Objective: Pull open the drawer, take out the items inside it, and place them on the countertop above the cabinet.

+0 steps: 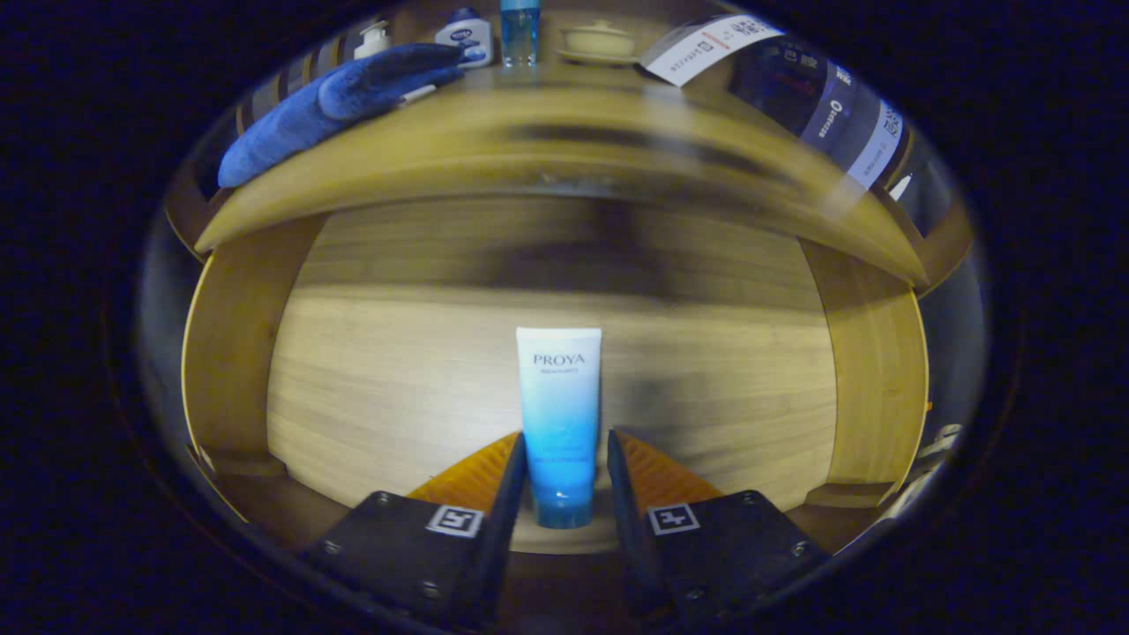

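the tube is lying in the open drawer, flanked by the gripper fingers, narrowly parted, contact unclear. a firm squeeze, then a lift to the countertop, is called for.

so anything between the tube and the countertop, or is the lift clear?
The tube stands between the gripper fingers, inside the open drawer. The countertop edge overhangs the drawer's back; straight up looks free. A blue cloth and bottles take up part of the top.
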Tool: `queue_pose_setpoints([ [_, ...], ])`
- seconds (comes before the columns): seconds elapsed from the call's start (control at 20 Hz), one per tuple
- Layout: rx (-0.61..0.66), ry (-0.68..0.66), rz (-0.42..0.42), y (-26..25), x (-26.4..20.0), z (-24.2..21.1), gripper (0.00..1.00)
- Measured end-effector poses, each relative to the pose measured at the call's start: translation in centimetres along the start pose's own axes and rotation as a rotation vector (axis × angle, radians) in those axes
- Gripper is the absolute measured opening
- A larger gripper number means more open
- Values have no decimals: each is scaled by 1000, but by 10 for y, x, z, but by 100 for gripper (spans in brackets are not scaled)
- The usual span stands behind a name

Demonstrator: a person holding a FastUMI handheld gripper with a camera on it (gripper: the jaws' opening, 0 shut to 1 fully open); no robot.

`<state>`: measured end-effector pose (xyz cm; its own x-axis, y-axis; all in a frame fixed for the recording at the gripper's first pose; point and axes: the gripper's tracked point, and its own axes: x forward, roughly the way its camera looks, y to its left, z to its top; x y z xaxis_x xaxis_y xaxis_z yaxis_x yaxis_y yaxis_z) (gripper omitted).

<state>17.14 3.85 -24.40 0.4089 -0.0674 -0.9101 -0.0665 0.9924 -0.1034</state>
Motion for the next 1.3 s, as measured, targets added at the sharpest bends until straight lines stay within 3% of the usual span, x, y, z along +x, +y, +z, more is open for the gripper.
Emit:
queue_pose_setpoints([
  [0.05,-15,-4,-2,-1,4,-3,44],
  [0.2,-16,-54,-14,-3,0,-6,37],
  [0.5,9,-250,64,7,-31,9,37],
  [0.85,39,-523,136,13,-102,31,37],
  [1.3,89,-835,152,-10,-185,122,37],
])
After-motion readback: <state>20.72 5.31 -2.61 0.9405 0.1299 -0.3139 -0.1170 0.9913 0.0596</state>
